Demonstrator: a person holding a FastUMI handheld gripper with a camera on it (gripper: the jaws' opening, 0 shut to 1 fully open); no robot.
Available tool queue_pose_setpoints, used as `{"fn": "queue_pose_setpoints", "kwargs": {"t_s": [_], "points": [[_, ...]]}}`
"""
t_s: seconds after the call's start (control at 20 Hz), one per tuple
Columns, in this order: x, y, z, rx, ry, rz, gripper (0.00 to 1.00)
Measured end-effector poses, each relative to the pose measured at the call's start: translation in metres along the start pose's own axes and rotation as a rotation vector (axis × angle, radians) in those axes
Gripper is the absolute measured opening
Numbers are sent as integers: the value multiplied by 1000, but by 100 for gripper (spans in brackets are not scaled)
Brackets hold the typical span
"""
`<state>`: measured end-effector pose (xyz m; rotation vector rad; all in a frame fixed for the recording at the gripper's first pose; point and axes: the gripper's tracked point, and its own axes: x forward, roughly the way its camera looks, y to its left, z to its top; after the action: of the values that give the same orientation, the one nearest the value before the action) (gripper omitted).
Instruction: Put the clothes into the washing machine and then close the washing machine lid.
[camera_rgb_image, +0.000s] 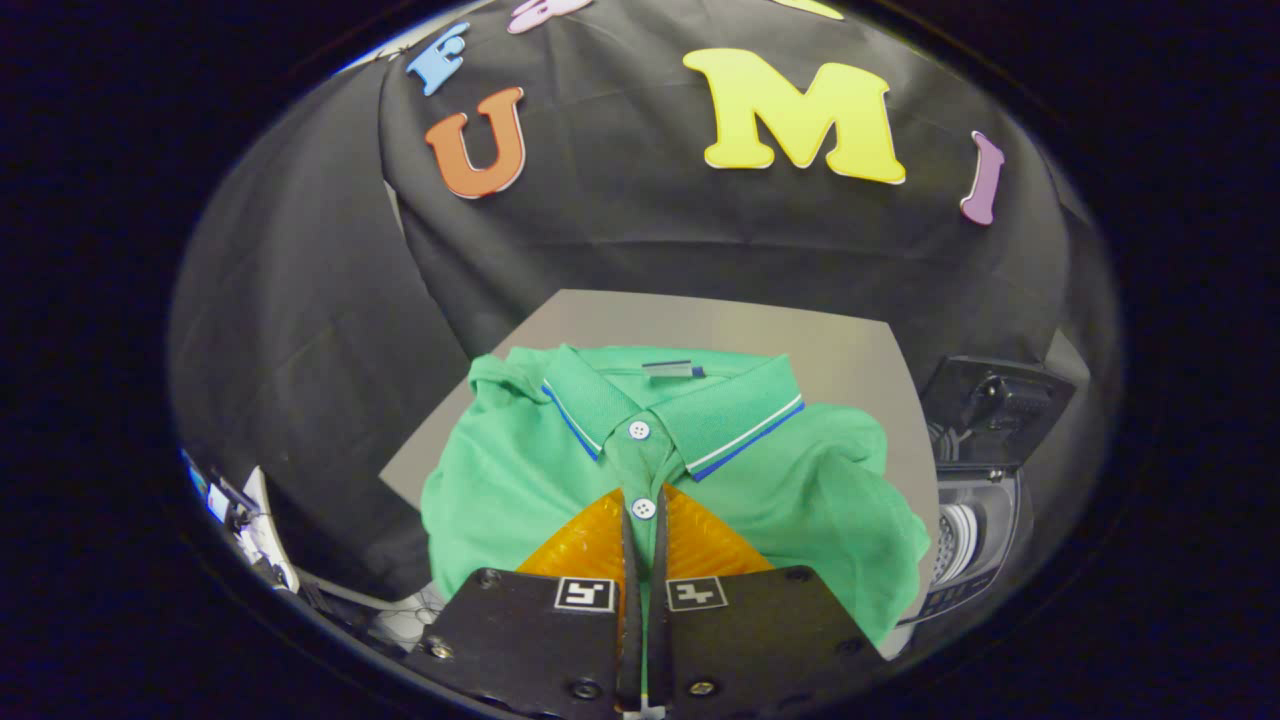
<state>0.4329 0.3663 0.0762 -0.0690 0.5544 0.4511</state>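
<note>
With only a slit between them, fingers (643, 515) pinch the green polo shirt (800, 480).

You're facing a black cloth wall (640, 250) hung in loose folds, draped behind and to the left of a grey table (700, 325). The tabletop looks smooth and evenly lit, its far edge running just in front of the cloth.

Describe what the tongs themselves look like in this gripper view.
The tongs have two wedge-shaped fingers with ribbed surfaces, tapering to a point. Each is mounted on a flat black carrier plate fixed with dark screws. Each plate bears a small square black-and-white marker near its inner edge.
</note>
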Motion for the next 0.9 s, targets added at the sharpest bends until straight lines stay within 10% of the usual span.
{"fn": "queue_pose_setpoints", "kwargs": {"t_s": [0.4, 0.9], "points": [[-140, -46, 5, 91, -214, 44, 6], [-296, -212, 29, 130, -433, -122, 6]]}}
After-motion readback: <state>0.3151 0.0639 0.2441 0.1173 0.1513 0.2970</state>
